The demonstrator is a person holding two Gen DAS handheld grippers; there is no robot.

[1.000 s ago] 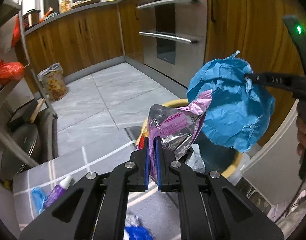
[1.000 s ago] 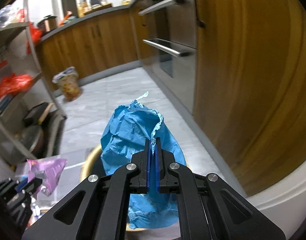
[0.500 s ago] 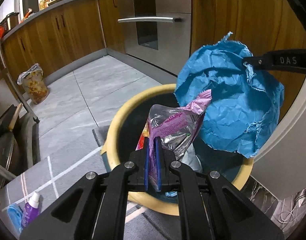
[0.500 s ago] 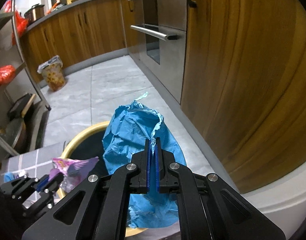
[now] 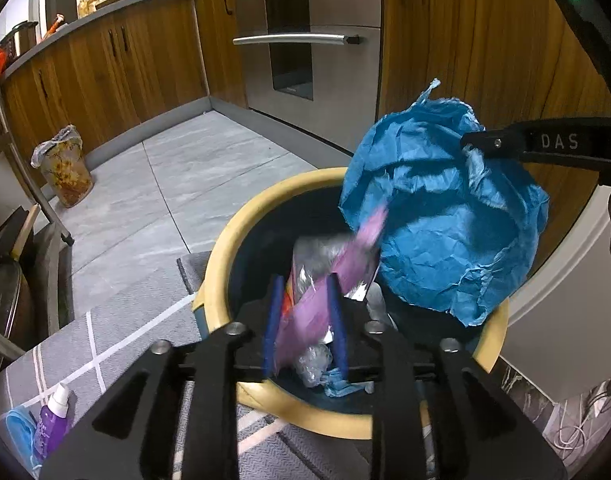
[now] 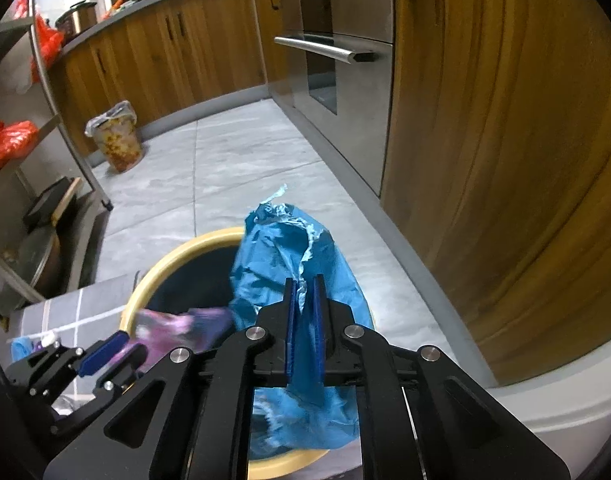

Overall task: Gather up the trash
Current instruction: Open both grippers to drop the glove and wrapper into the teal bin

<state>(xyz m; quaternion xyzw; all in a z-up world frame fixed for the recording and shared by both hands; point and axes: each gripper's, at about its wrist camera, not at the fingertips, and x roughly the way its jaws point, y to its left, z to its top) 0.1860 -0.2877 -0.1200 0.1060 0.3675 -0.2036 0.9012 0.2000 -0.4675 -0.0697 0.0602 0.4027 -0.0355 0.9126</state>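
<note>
A round bin with a yellow rim (image 5: 221,256) and dark inside sits on the floor below both grippers; it also shows in the right wrist view (image 6: 173,264). My left gripper (image 5: 305,292) is open over the bin, and a blurred purple and silver snack wrapper (image 5: 325,280) is slipping between its pads. My right gripper (image 6: 304,286) has its jaws slightly apart around crumpled blue paper (image 6: 277,264), which hangs over the bin's right side (image 5: 445,216). Other trash lies inside the bin.
A grey checked mat (image 5: 117,352) lies under the bin, with a purple bottle (image 5: 53,416) and blue scrap on it. Wooden cabinets (image 5: 485,40) and an oven (image 5: 305,40) stand behind. A lined waste basket (image 5: 63,168) stands far left by a metal rack.
My left gripper has opened and the purple wrapper is dropping toward the bin. My right gripper's jaws have parted a little around the blue paper. Both grippers have come lower over the bin.
</note>
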